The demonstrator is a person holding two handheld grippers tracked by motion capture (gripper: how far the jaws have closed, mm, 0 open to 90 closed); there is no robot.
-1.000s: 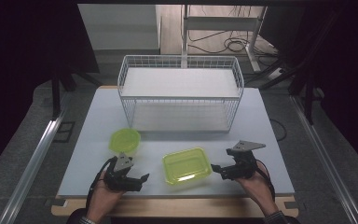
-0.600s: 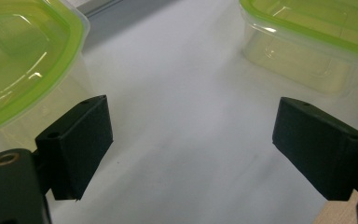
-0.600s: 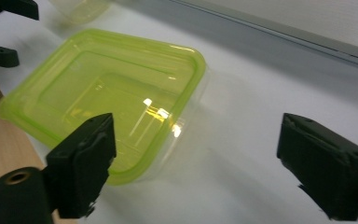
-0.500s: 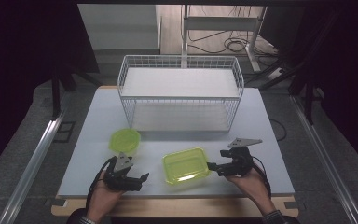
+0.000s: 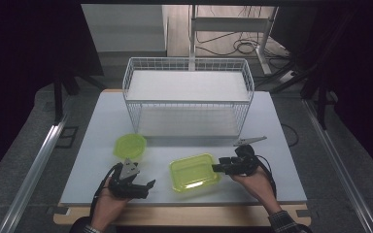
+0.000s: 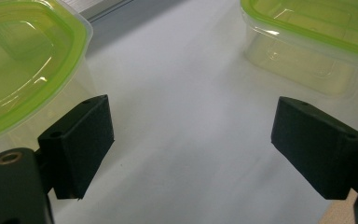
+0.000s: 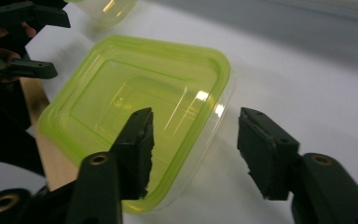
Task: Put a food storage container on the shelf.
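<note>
Rect. container point(image 5: 194, 172) sits front-centre on bench point(image 5: 102, 126); right gripper point(image 5: 218, 168) jaws, just closing, straddle its right rim w/o pressing. Left gripper point(image 5: 148, 187) jaws wide, empty, betw. it & round container point(image 5: 130, 145); wire basket point(image 5: 187, 97) stands behind

The right claw point(image 5: 217, 168) now sits closer to the square container point(image 5: 194, 172), its jaws narrowing astride the container's near edge, pads not yet pressing.

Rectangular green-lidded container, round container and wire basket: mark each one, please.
Rectangular container point(image 5: 194, 173), high view, middle of its green lid.
Round container point(image 5: 129, 146), high view, middle of its green lid.
Wire basket point(image 5: 187, 101), high view, near top rim of its front wall.
</note>
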